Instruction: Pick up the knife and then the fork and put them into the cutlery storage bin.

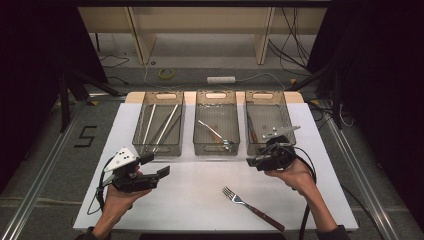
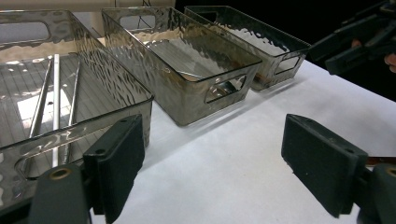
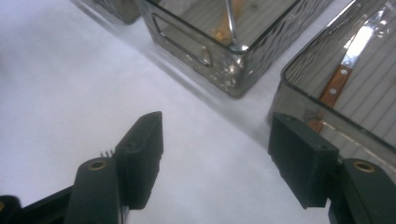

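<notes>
High view shows a fork [image 1: 252, 207] lying loose on the white table [image 1: 200, 200] at lower centre-right of the frame, apart from both tools and from the three smoked plastic bins [image 1: 216, 130] lined up across the middle. Its long axis runs diagonally: tines toward the upper left, dark wooden handle toward the lower right. The right gripper [image 1: 255, 161] hovers above and to the right of it, near the front of the right-hand bin, jaws spread wide with nothing between them. The left gripper [image 1: 161, 172] sits at the lower left of the frame, also spread and empty.

My worry is the pickup: the fork lies flat on the table, so jaws coming down out of line with that diagonal could skid off the thin neck, or push it toward the near edge. A pinch on the handle looks safer to me.
</notes>
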`<state>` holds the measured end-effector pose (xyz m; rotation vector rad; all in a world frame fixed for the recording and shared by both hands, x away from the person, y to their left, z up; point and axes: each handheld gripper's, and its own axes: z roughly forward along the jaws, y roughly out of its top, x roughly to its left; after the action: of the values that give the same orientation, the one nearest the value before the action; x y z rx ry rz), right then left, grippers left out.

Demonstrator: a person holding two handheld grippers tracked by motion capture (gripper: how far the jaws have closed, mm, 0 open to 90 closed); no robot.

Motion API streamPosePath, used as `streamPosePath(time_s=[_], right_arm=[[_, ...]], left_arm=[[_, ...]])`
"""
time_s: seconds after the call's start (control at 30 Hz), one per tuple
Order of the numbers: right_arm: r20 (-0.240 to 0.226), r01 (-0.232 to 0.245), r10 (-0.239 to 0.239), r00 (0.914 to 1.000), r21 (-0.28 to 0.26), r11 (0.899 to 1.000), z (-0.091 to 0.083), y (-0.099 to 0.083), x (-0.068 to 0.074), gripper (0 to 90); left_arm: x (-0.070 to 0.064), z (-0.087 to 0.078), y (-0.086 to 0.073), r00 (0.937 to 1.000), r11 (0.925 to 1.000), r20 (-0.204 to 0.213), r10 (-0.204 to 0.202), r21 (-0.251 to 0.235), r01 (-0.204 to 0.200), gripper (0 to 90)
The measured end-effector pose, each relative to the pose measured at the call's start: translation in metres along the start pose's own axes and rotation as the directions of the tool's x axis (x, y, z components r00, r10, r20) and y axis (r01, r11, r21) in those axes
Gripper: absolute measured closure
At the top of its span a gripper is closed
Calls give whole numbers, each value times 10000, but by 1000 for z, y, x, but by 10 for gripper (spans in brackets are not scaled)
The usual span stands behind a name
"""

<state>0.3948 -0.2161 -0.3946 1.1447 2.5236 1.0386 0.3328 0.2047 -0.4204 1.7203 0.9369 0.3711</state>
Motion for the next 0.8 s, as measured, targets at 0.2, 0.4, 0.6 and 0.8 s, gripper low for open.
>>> streamPosePath(time_s=[0.2, 0.4, 0.6, 0.8], right_arm=[[-243, 162, -155, 9996, 274, 9995, -3, -15, 10, 334], [-428, 267, -250, 9988, 394, 9989, -6, -24, 19, 286], [-473, 459, -426, 9980, 711, 9964, -6, -30, 28, 277], [-592, 672, -600, 9964, 1287, 9894, -3, -38, 36, 284]], left_arm=[[-1, 0, 0, 10000, 10000, 6, 10, -6, -10, 208], [-1, 0, 0, 10000, 10000, 6, 14, -1, -14, 208], [0, -2, 0, 10000, 10000, 0, 21, -24, -21, 208], [0, -2, 0, 10000, 10000, -3, 36, -35, -36, 208]])
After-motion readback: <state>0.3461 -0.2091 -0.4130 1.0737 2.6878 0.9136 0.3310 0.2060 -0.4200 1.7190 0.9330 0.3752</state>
